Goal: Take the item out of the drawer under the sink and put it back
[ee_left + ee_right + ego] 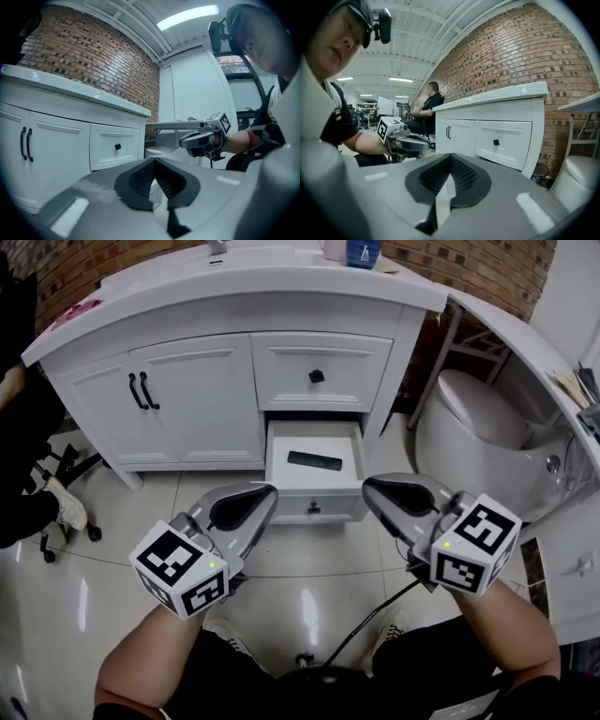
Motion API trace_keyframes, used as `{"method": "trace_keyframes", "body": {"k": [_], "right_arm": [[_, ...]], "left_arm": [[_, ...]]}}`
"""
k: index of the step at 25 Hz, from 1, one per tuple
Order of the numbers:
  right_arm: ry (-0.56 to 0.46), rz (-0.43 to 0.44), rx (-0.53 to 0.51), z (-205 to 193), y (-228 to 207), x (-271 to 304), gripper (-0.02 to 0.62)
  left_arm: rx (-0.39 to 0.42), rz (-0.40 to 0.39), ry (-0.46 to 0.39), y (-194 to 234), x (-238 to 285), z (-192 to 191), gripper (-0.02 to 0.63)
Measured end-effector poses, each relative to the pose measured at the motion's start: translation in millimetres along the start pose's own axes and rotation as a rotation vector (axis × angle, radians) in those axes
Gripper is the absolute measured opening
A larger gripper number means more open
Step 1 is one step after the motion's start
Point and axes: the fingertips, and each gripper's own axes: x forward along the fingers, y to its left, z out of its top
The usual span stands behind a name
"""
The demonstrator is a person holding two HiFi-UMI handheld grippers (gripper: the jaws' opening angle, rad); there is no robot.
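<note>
Lying flat in the open bottom drawer (286,505), a slim black item (314,461), maybe a remote, with left tongs (154,160) and right tongs (451,157) both pressed together, empty, apart from it: either not yet lifted or already returned.

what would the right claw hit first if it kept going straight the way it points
Most likely the white vanity front, about where the cabinet door meets the upper drawer. The right claw, shut and empty, has open air before that; depth is hard to judge.
</note>
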Motion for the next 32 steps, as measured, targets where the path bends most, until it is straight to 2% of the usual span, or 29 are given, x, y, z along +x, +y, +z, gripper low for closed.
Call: {"method": "trace_keyframes", "body": {"k": [8, 18, 32], "right_arm": [[-0.019, -0.014, 0.027, -18, 9, -16, 0.006], [0.075, 0.008, 0.149, -61, 2, -5, 0.006], [0.071, 0.014, 0.093, -54, 13, 1, 0.006]], "left_arm": [[0.016, -0.038, 0.020, -20, -3, -1, 0.006], [0.020, -0.044, 0.058, -19, 3, -12, 0.006], [0.016, -0.038, 0.083, -11, 7, -19, 0.006]]}}
